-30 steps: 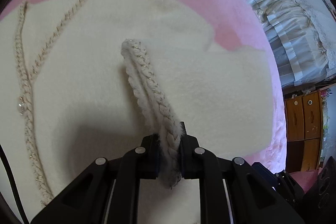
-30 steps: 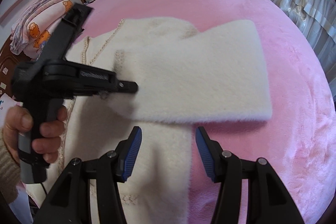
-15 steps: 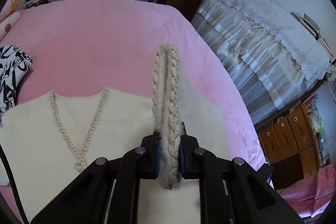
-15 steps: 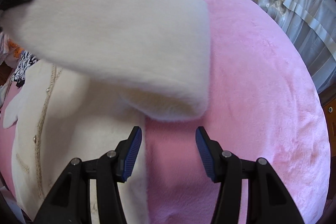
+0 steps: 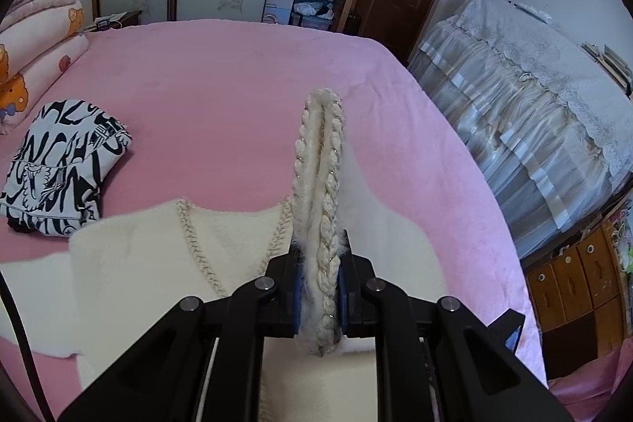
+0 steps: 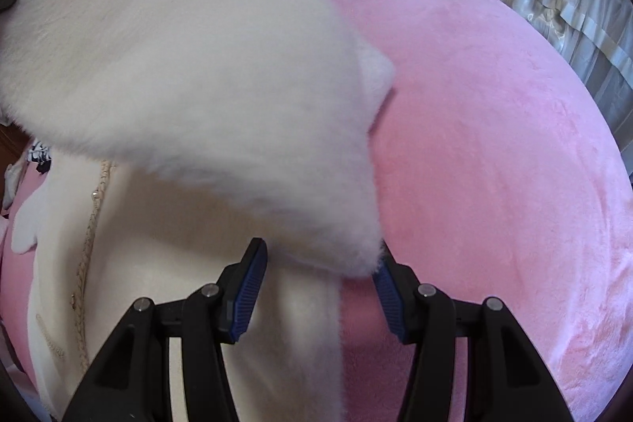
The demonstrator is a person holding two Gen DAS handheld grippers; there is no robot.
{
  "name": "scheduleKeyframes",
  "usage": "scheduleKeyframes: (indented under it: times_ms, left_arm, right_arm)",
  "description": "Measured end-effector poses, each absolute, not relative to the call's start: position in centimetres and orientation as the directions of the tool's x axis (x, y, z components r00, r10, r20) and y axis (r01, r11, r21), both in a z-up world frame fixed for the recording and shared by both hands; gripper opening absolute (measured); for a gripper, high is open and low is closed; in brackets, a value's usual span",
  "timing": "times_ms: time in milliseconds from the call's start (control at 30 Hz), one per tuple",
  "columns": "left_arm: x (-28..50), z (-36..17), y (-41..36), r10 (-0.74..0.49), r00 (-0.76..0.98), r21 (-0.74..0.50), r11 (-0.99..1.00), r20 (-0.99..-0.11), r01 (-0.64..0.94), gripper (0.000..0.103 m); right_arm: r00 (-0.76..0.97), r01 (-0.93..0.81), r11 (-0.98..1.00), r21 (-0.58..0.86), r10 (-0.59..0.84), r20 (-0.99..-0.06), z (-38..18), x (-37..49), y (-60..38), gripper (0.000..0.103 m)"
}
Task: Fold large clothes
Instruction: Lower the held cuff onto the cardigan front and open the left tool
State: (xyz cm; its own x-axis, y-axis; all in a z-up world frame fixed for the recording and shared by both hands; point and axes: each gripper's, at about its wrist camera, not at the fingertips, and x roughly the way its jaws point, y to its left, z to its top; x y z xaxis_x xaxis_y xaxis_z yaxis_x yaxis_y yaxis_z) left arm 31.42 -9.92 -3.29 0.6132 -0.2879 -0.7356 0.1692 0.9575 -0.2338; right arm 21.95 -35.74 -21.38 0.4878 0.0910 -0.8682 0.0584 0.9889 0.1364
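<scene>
In the left wrist view, the left claw (image 5: 319,293) is clenched on the braided trim (image 5: 321,184) of the cream cardigan (image 5: 150,263), whose long axis runs toward the bed's (image 5: 221,97) far edge; I judge the thick braid could slip out. In the right wrist view, the right claw (image 6: 318,293) stands released under the lifted sleeve (image 6: 190,86), which may flop crookedly near the bed's right edge.

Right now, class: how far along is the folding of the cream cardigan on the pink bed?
Done: cream cardigan spread on the pink bed. In hand: left claw pinches the braided edge, lifted; right claw open under the raised flap. Left: every fold.
</scene>
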Motion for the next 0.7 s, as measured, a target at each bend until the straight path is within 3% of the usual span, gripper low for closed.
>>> scheduleKeyframes:
  times_ms: [67, 100, 133, 300, 500, 700]
  left_arm:
    - [31.3, -4.1, -8.6, -0.254, 0.614, -0.208, 0.967, -0.747, 0.146, 0.011]
    - [31.3, -4.7, -8.0, -0.233, 0.615, -0.192, 0.972, -0.753, 0.133, 0.011]
    - [31.3, -5.3, -7.4, -0.215, 0.614, -0.179, 0.976, -0.759, 0.12, 0.011]
    - [31.7, -10.3, -4.4, -0.154, 0.557, -0.149, 0.987, -0.816, 0.055, 0.011]
    - [31.6, -15.3, -1.4, -0.152, 0.5, -0.173, 0.985, -0.853, 0.004, 0.011]
    - [31.7, -16.8, 0.4, -0.212, 0.456, -0.247, 0.969, -0.864, -0.019, 0.011]
  right_arm:
    - [0.497, 0.05, 0.99, 0.132, 0.09, -0.863, -21.5, 22.3, -35.3, 0.053]
    - [0.504, 0.038, 0.991, 0.128, 0.091, -0.859, -21.5, 22.4, -35.2, 0.047]
    - [0.515, 0.029, 0.993, 0.118, 0.086, -0.853, -21.4, 22.4, -35.0, 0.033]
    - [0.521, 0.009, 0.998, 0.056, 0.043, -0.853, -21.4, 22.4, -34.6, 0.013]
    - [0.538, 0.005, 1.0, 0.022, 0.016, -0.843, -20.5, 22.0, -34.9, 0.012]
    - [0.548, 0.001, 0.996, 0.089, 0.074, -0.833, -18.9, 21.7, -35.8, 0.012]
